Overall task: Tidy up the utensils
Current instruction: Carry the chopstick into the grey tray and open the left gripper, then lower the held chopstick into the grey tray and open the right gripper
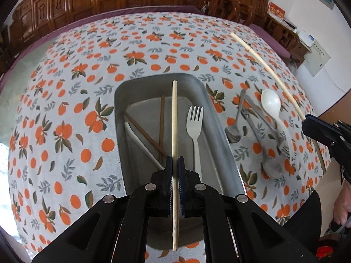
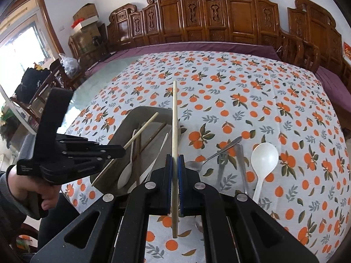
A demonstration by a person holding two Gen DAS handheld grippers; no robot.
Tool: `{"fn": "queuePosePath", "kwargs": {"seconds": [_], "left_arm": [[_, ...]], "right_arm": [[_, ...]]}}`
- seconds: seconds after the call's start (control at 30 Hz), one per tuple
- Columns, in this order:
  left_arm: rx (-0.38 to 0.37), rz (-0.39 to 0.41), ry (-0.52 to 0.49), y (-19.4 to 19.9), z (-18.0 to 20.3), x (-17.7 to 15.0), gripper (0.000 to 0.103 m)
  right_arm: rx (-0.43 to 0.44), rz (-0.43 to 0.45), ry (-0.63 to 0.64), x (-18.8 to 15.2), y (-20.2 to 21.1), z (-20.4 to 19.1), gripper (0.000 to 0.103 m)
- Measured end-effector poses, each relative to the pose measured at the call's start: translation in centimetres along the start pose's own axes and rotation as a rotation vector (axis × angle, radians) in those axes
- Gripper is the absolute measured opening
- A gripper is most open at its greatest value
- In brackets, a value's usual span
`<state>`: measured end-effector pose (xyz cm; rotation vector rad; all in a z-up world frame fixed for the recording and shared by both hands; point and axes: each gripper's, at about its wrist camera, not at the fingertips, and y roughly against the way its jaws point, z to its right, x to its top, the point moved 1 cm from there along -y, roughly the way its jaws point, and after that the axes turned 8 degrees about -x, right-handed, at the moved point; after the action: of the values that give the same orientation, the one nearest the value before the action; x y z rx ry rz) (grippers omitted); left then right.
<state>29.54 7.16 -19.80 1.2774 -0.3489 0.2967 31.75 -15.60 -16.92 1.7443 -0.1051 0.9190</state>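
You've got both tongs pinched on one pale wooden chopstick each: left tongs [image 1: 174, 164] hold theirs [image 1: 174, 118] over the grey divided tray [image 1: 216, 118] mid-frame, likely for dropping in; right tongs [image 2: 174, 163] angle theirs [image 2: 174, 118] trayward.

I am looking across a tablecloth [image 2: 274, 100] printed with oranges and leaves, lying over a purple cover [image 2: 197, 46]. Carved wooden chairs [image 2: 219, 15] are standing in a row against the white wall behind it. Cardboard boxes [image 2: 86, 19] are sitting stacked in the corner beside a bright window [image 2: 24, 43].
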Motion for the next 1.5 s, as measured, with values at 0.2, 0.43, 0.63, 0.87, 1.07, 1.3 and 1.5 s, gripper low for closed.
{"fn": "queuePosePath", "kwargs": {"seconds": [0.2,0.43,0.63,0.87,1.07,1.3,1.5], "left_arm": [[-0.019,-0.017,-0.001,-1.7,0.2,0.2,0.004],[-0.029,-0.008,0.017,-1.6,-0.1,0.2,0.004],[-0.051,0.074,0.027,2.5,-0.5,-0.3,0.005],[-0.040,0.140,0.033,6.3,-1.7,-1.3,0.005],[-0.018,0.173,0.044,8.4,-2.9,-2.6,0.005],[-0.003,0.199,0.066,10.0,-4.2,-3.5,0.005],[0.007,0.207,0.075,10.7,-4.7,-4.0,0.005]], "right_arm": [[0.002,-0.023,0.001,0.0,-0.9,-0.1,0.006],[0.006,-0.036,0.005,-0.1,-1.6,-0.6,0.006],[0.028,-0.041,0.011,0.1,-2.0,-2.2,0.006],[0.065,-0.064,0.014,0.2,-3.3,-4.5,0.006],[0.101,-0.103,0.005,0.3,-5.1,-6.2,0.006],[0.101,-0.144,0.008,0.4,-7.6,-7.7,0.006],[0.086,-0.176,0.000,0.2,-9.5,-8.1,0.006]]}}
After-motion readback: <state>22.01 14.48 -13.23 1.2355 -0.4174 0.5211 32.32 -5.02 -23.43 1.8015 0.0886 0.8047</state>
